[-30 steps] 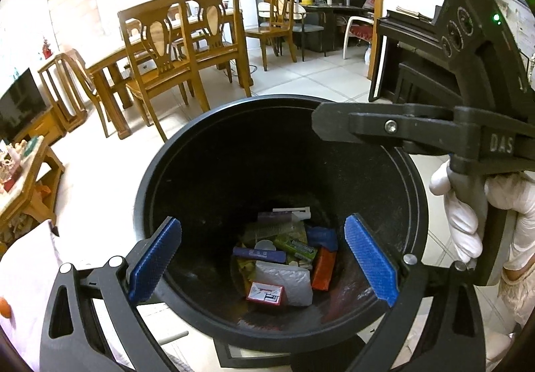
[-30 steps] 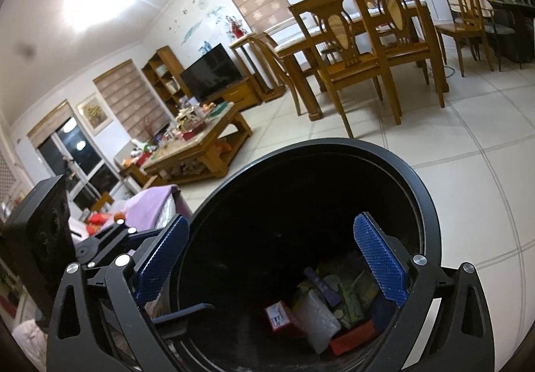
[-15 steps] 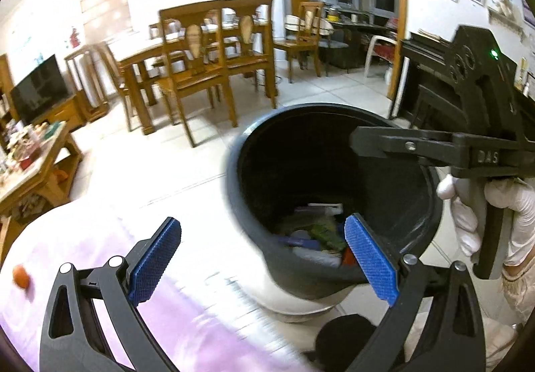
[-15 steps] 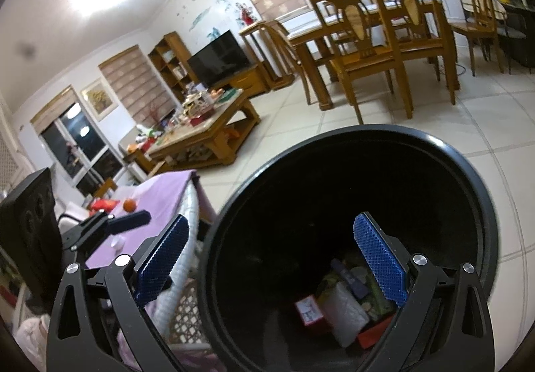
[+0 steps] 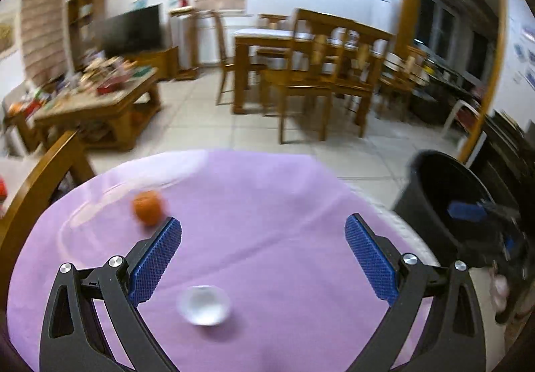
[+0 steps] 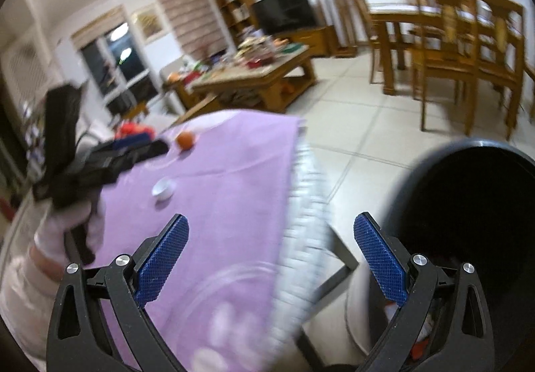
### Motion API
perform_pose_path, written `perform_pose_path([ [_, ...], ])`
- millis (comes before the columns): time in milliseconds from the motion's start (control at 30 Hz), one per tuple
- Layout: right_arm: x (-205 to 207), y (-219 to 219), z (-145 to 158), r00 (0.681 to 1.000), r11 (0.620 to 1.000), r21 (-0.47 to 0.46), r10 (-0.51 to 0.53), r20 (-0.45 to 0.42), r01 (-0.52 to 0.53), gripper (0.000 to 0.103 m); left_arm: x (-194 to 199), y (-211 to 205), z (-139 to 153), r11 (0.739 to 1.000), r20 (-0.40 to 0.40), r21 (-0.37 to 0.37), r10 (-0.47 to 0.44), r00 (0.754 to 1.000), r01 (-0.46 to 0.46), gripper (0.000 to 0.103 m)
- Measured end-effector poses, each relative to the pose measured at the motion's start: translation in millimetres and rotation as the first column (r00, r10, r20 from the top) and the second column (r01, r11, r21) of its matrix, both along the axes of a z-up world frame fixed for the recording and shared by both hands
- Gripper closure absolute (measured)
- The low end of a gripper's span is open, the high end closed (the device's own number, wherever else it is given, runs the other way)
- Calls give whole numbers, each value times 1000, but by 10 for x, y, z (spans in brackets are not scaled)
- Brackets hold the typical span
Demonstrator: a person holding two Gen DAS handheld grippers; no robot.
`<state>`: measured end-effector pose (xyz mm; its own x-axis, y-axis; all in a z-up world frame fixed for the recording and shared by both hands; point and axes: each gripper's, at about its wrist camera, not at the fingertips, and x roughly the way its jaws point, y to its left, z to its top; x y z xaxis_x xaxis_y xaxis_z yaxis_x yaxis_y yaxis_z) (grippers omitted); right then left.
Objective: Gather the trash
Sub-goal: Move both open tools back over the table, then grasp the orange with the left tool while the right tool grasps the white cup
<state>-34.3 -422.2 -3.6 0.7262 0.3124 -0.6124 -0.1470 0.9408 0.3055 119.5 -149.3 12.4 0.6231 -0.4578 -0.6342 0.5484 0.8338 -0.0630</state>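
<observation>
Purple cloth (image 5: 267, 221) covers the round worktop, and two things lie on it: a small white crumpled piece of trash (image 5: 203, 304) and an orange fruit (image 5: 148, 206). In the left wrist view the left hand-held gripper (image 5: 262, 260) hangs above the cloth with its blue pads (image 5: 155, 260) spread wide and nothing between them. The white trash lies on the cloth below the gap, nearer the left pad, and not touching either one. The fruit sits farther off, just beyond the left pad's tip. Both objects are blurred.

The black trash bin (image 5: 444, 191) stands on the tiled floor off the right edge of the worktop, and the right gripper's blue pad shows above its mouth in the same view.

From the right wrist view the right hand-held gripper (image 6: 271, 260) is likewise released, jaws apart and empty, held over the worktop's edge where a white fringe (image 6: 304, 221) of the cloth hangs down. The bin (image 6: 468, 204) fills the right side of this view, its dark opening beside the right pad. A few coloured scraps show low inside it, too dim to name. The white trash (image 6: 164, 188) and the fruit (image 6: 185, 140) appear on the cloth farther away, with the left gripper (image 6: 110, 158) held above them in a white-gloved hand (image 6: 63, 238).
</observation>
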Motion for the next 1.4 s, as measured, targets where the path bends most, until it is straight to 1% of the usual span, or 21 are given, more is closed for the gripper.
perform_pose_path([
  [100, 137, 340, 30, 998, 998, -19, 63, 1, -63, 6, 249, 243, -57, 998, -38, -9, 62, 997, -62, 5],
  [200, 264, 643, 44, 994, 993, -40, 110, -5, -110, 6, 421, 317, -120, 996, -66, 11, 93, 994, -92, 5],
  [300, 386, 882, 28, 988, 986, -60, 152, -15, -153, 6, 562, 320, -174, 994, -79, 32, 103, 992, -100, 5],
  [500, 595, 1419, -22, 972, 963, -136, 230, -45, -234, 6, 750, 362, -331, 992, -114, 67, 118, 986, -111, 6],
  [700, 882, 1781, -152, 954, 938, -177, 287, -91, -299, 16, 898, 361, -457, 989, -163, 80, 137, 977, -125, 7],
  [733, 941, 1848, -175, 951, 934, -186, 291, -100, -305, 18, 921, 359, -476, 988, -165, 83, 141, 976, -129, 9],
  [767, 994, 1902, -196, 950, 932, -189, 293, -106, -309, 20, 954, 365, -505, 988, -184, 85, 140, 973, -127, 15],
  [800, 1040, 1946, -212, 949, 931, -189, 296, -112, -313, 21, 945, 354, -487, 988, -176, 86, 145, 974, -131, 22],
  [833, 1086, 1991, -229, 947, 930, -189, 298, -119, -316, 23, 946, 358, -468, 989, -171, 78, 137, 976, -125, 39],
  [867, 1118, 2030, -241, 946, 928, -190, 300, -123, -319, 25, 943, 344, -461, 987, -160, 96, 144, 977, -130, 43],
  [900, 1164, 2084, -263, 944, 927, -192, 302, -131, -323, 26, 947, 333, -465, 985, -150, 113, 149, 977, -133, 53],
  [933, 1199, 2124, -282, 943, 925, -195, 303, -137, -326, 26, 943, 335, -463, 985, -146, 117, 147, 978, -130, 60],
  [967, 1231, 2164, -303, 942, 924, -199, 302, -144, -327, 27, 939, 352, -456, 987, -150, 105, 138, 979, -123, 63],
  [1033, 1299, 2219, -343, 942, 923, -205, 298, -157, -326, 27, 956, 394, -453, 989, -157, 85, 131, 979, -118, 66],
  [1133, 1373, 2263, -401, 942, 921, -223, 287, -171, -321, 34, 960, 468, -443, 991, -163, 57, 132, 978, -124, 67],
  [1200, 1381, 2261, -421, 945, 920, -232, 283, -162, -315, 37, 967, 517, -425, 991, -156, 34, 132, 979, -128, 67],
  [1300, 1407, 2277, -434, 946, 916, -248, 282, -159, -315, 47, 927, 578, -414, 991, -157, 21, 135, 978, -133, 67],
  [1367, 1409, 2260, -431, 946, 912, -263, 283, -156, -316, 66, 877, 617, -395, 990, -158, 12, 138, 978, -138, 67],
  [1400, 1408, 2259, -430, 947, 910, -271, 280, -155, -314, 66, 854, 642, -373, 990, -155, 8, 141, 978, -141, 67],
])
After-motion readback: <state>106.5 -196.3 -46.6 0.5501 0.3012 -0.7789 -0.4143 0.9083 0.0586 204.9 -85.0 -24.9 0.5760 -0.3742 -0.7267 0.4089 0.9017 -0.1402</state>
